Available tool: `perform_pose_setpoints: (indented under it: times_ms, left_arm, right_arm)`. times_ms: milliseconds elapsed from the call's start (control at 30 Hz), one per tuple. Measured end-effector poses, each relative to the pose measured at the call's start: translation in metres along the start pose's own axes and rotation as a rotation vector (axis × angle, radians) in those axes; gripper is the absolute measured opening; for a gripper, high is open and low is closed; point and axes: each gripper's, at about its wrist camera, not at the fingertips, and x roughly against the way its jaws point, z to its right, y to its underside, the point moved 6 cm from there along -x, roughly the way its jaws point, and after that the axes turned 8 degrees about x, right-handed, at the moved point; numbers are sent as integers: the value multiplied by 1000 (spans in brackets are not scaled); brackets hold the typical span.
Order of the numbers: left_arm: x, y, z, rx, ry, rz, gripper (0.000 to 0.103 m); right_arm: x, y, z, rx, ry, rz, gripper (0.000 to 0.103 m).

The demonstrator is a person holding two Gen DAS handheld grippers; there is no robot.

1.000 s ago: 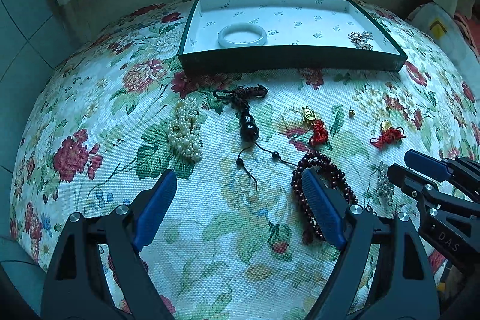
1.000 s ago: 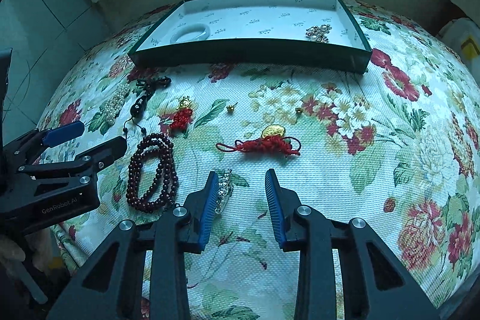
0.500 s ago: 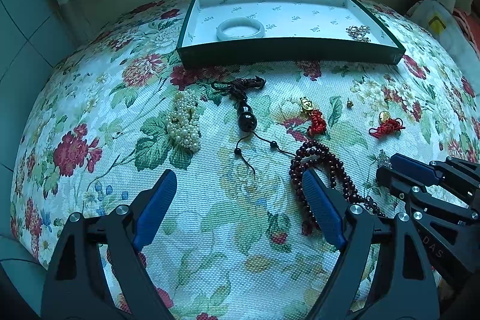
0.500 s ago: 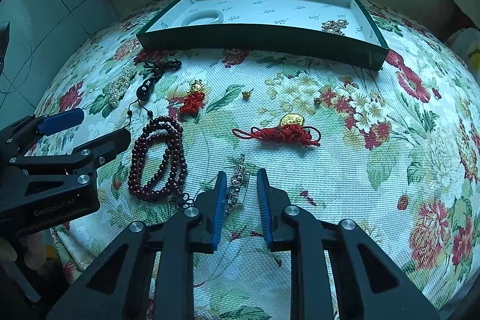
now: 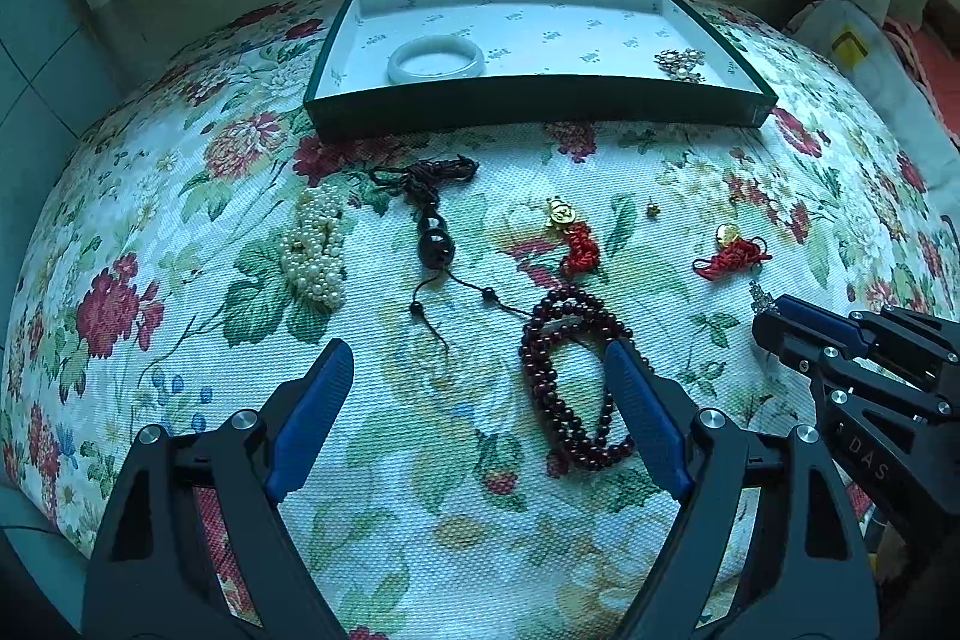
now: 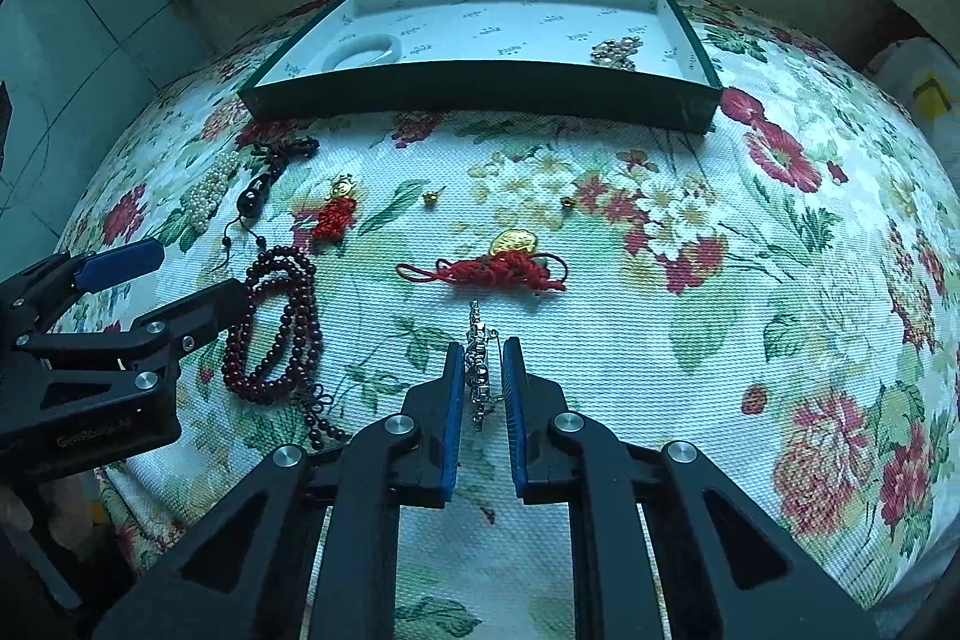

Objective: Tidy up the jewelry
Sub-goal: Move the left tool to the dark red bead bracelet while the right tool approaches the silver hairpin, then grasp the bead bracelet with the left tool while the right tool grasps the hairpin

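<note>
My right gripper (image 6: pixel 483 347) straddles a silver brooch (image 6: pixel 478 361) lying on the floral cloth; the jaws are narrowed around it with small gaps showing on both sides. In the left wrist view the right gripper (image 5: pixel 774 316) is at the right with the silver brooch tip (image 5: pixel 759 297) showing past it. My left gripper (image 5: pixel 474 364) is wide open and empty above the cloth, its right finger over a dark red bead bracelet (image 5: pixel 570 376). A green tray (image 5: pixel 534 103) at the back holds a white bangle (image 5: pixel 435 58) and a pearl brooch (image 5: pixel 681 61).
On the cloth lie a pearl strand (image 5: pixel 315 250), a black gourd pendant on cord (image 5: pixel 435 238), two red-knot gold charms (image 5: pixel 573 235) (image 6: pixel 504 265), and two small gold studs (image 6: pixel 431 199) (image 6: pixel 566 203). A yellow-marked bag (image 5: pixel 852 46) is at the right.
My right gripper moved forward over the silver brooch and its jaws narrowed around it. My left gripper stayed open and shifted slightly.
</note>
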Motion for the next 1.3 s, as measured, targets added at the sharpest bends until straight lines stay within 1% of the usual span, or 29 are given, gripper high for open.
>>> perform_pose_setpoints:
  times_ms: [233, 400, 433, 500, 567, 600, 667, 700, 767, 800, 867, 1133, 1300]
  left_arm:
    - [-11, 1, 26, -27, 50, -21, 85]
    - [-25, 7, 29, -28, 54, -49, 85]
    - [-27, 8, 28, -25, 63, -54, 83]
    - [-25, 8, 26, -28, 58, -40, 75]
    - [-23, 7, 24, -34, 64, -33, 60]
    - [-23, 7, 24, -37, 63, -30, 56]
    - [-22, 7, 22, -43, 62, -26, 43]
    - [-21, 6, 21, -44, 66, -26, 40]
    - [-19, 7, 21, -33, 104, -30, 25]
    - [-18, 7, 20, -20, 131, -35, 22]
    - [-17, 7, 19, -12, 141, -40, 19]
    - [-10, 9, 15, -9, 142, -33, 13]
    - [-3, 7, 13, -9, 141, -19, 13]
  right_arm:
    - [2, 5, 13, -36, 1, 0, 13]
    - [4, 5, 13, -41, -6, 9, 13]
    - [4, 5, 13, -43, -7, 9, 13]
    - [4, 5, 13, -47, -9, 8, 13]
    - [4, 6, 15, -51, -11, 6, 13]
    - [4, 6, 15, -53, -12, 6, 13]
    - [4, 6, 15, -54, -12, 6, 13]
    - [3, 6, 15, -54, -13, 5, 13]
    - [3, 6, 15, -54, -14, 3, 13]
    - [2, 6, 15, -55, -13, 1, 13]
    - [1, 7, 15, -56, -14, -1, 13]
    - [1, 7, 15, -56, -15, -1, 13]
    - [0, 7, 15, -57, -14, -2, 13]
